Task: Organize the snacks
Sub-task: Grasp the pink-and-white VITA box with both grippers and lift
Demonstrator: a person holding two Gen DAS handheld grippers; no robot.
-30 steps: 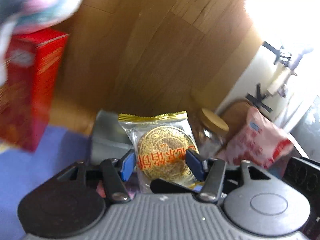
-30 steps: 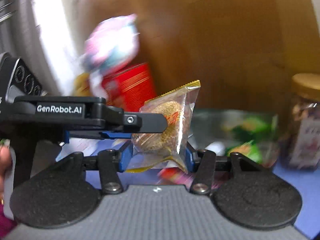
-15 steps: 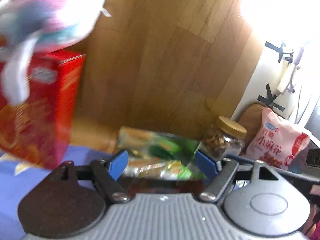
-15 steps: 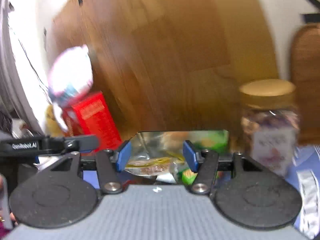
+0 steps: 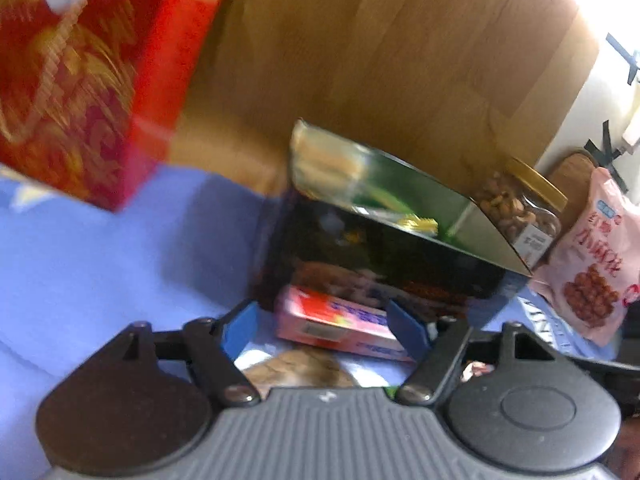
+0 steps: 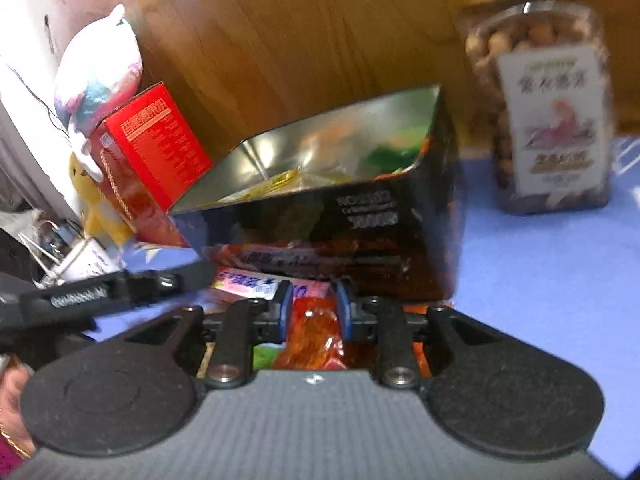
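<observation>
- The red box with gold pattern stands at the far left on the blue cloth that covers the counter; it is blurred in the left wrist view.
- The left gripper is low over the cloth. Its blue fingers stand apart and have just been closing a little, but they press on nothing – a flat pink snack pack lies between them, near the tips.
- Just behind the pink pack is the dark tin, open at the top, with a shiny silver inside. Some green and yellow wrappers show in it, not sharp enough to say more.
- The right gripper has just been closing; its fingers are clenched on an orange-red glossy snack packet in front of the tin.
- To the right of the tin stands a clear jar of nuts with a gold lid and a white label.
- At the far right of the left wrist view a pink snack bag leans, well apart from the fingers.
</observation>
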